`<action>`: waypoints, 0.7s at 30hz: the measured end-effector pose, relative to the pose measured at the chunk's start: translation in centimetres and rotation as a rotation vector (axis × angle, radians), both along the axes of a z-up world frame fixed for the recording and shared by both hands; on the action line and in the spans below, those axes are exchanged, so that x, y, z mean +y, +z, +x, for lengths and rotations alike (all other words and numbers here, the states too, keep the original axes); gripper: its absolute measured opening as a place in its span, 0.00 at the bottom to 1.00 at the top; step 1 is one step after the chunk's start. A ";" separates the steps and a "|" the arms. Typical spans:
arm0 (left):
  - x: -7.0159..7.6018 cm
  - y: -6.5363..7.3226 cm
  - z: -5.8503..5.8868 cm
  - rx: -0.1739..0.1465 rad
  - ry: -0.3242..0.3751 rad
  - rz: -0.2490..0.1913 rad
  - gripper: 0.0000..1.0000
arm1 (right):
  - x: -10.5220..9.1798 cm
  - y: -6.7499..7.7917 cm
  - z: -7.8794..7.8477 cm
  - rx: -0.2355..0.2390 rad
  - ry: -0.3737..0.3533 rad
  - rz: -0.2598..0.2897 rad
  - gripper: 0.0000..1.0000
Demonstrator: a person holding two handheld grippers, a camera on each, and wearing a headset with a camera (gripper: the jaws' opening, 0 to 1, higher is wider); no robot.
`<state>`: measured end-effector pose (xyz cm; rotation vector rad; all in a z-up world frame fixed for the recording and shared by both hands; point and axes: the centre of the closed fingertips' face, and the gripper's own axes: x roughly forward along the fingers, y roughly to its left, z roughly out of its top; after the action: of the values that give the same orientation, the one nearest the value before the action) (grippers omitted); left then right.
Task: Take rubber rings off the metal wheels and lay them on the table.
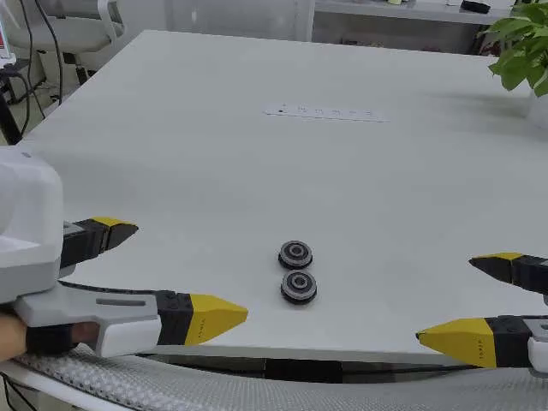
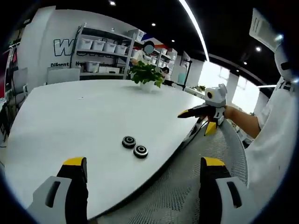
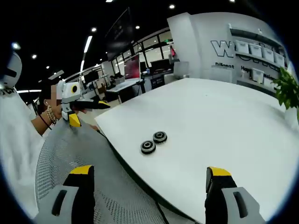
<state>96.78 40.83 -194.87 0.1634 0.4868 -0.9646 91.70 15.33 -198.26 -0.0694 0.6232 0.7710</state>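
**Setting.** An open office hall is recorded, with ceiling spotlights and white shelving point(image 2: 100, 49) of storage boxes along one wall in the left gripper view. The main surface is a large pale-grey worktop point(image 1: 257, 154) with rounded corners.

**Items 1–2: metal wheels.** Two are laid flat near the worktop's 6 o'clock edge in the head view.
- The far wheel point(image 1: 295, 254) is placed at 12 o'clock of the near wheel point(image 1: 299, 287).
- The two are set just beside each other. Whether they touch cannot be told.
- A dark rubber ring point(image 1: 283, 257) is seated around the lighter metal hub of each wheel.
- The pair is also seen low on the worktop in both gripper views, between each view's own jaws.

**Item 3: left tool point(image 1: 192, 271).** It is held at 8 o'clock of the head view.
- The jaws are spread wide. The tool is released, and nothing is carried between the jaws.
- The yellow tips are directed towards 3 o'clock.
- It is kept well apart from the wheels.

**Item 4: right tool point(image 1: 443, 298).** It is held at 4 o'clock of the head view.
- The jaws are parted. The tool is released and empty.
- The yellow tips are directed towards 9 o'clock.
- The wheels are located between the two tools.

**Other fixtures.**
- A flush socket strip point(image 1: 325, 110) is set into the worktop at 12 o'clock of the wheels, well apart from them.
- A potted plant point(image 1: 522, 47) is stood at the 2 o'clock corner.
- A grey mesh panel point(image 1: 171, 385) is seen at 6 o'clock, below the worktop's near edge.
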 end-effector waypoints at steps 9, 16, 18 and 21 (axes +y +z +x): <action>0.0 -0.3 0.1 -0.011 -0.019 0.025 0.93 | -0.2 1.1 0.0 -0.028 0.001 -0.016 0.98; 0.0 0.3 -0.1 -0.009 -0.009 -0.040 0.93 | -0.8 1.5 -0.2 -0.056 -0.020 -0.034 0.99; 0.0 0.5 -0.1 -0.013 -0.009 -0.051 0.93 | -0.9 1.3 -0.2 -0.052 -0.029 -0.038 0.99; -0.1 0.7 -0.2 -0.012 -0.010 -0.071 0.95 | -1.0 1.3 -0.1 -0.061 -0.041 -0.042 0.99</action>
<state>96.57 40.76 -194.17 0.1076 0.4403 -0.9883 91.56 14.37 -197.01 -0.1182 0.5811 0.7137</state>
